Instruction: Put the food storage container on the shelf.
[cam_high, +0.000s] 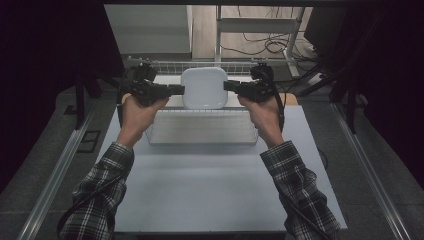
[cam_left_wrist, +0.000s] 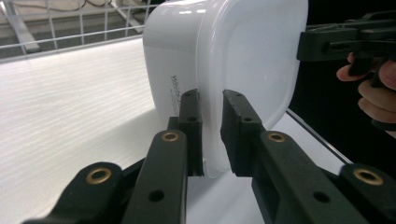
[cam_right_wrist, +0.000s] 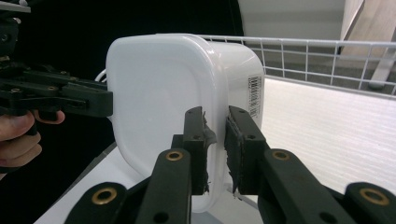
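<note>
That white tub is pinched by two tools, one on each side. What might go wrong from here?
1. Each tool, left and right, grips only the thin rim of the white tub, so the smooth plastic may slip out.
2. If the hands pull apart or one lags, the tub could twist or drop.
3. The wire basket wall stands close behind the tub; the tub might knock it.

The white container (cam_left_wrist: 233, 51) is looking like glossy, smooth plastic; the basket (cam_right_wrist: 322, 53) is showing thin white-coated wire; the tabletop (cam_high: 210, 185) is appearing matt.
</note>
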